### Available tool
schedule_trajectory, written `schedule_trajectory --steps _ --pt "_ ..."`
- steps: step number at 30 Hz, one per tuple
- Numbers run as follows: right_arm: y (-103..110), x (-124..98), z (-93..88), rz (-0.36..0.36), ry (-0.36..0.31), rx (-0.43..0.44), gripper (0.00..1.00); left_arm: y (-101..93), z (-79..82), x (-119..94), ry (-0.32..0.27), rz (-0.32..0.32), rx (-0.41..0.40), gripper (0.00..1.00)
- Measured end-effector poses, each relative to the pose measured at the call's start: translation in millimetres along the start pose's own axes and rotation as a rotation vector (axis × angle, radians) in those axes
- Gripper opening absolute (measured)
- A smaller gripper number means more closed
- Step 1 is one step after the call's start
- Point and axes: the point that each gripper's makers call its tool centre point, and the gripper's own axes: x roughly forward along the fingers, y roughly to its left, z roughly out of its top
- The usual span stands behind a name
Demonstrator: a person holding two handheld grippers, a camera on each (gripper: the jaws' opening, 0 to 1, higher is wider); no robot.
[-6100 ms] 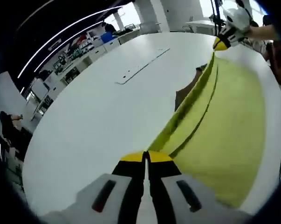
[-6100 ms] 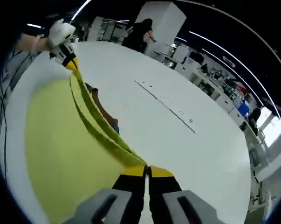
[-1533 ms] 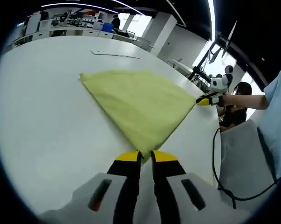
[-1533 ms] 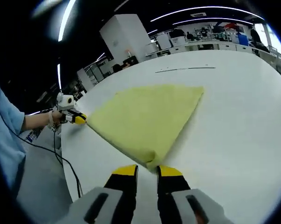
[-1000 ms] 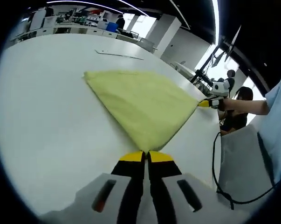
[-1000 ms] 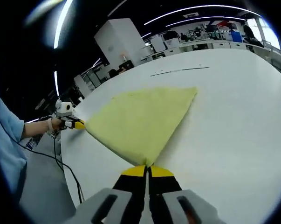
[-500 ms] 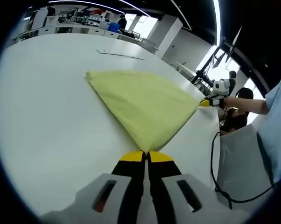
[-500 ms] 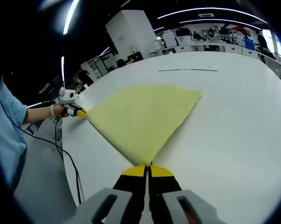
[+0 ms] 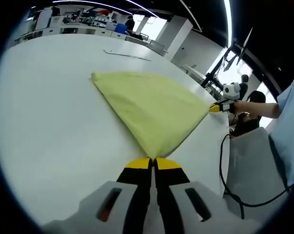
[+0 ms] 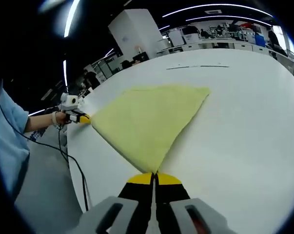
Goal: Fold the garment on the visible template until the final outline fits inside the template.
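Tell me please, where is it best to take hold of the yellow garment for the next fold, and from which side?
Probably at its two near corners, where the yellow garment narrows to thin points lying flat on the white table. Come low from the table's near edge. The left gripper and right gripper are shut on those corners.

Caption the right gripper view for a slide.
Both grippers pinch corners of the folded yellow garment on the white table.

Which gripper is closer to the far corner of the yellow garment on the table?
Neither clearly: the left gripper and the right gripper are each shut on a near corner of the yellow garment, about equally far from that corner.
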Motion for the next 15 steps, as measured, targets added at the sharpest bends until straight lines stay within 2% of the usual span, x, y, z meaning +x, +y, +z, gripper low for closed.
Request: schedule_trajectory --steps 15 --pt "-1.6 0.4 -2.1 -0.006 0.010 0.000 0.00 -1.2 -1.8 0.4 -0.013 0.003 0.046 0.00"
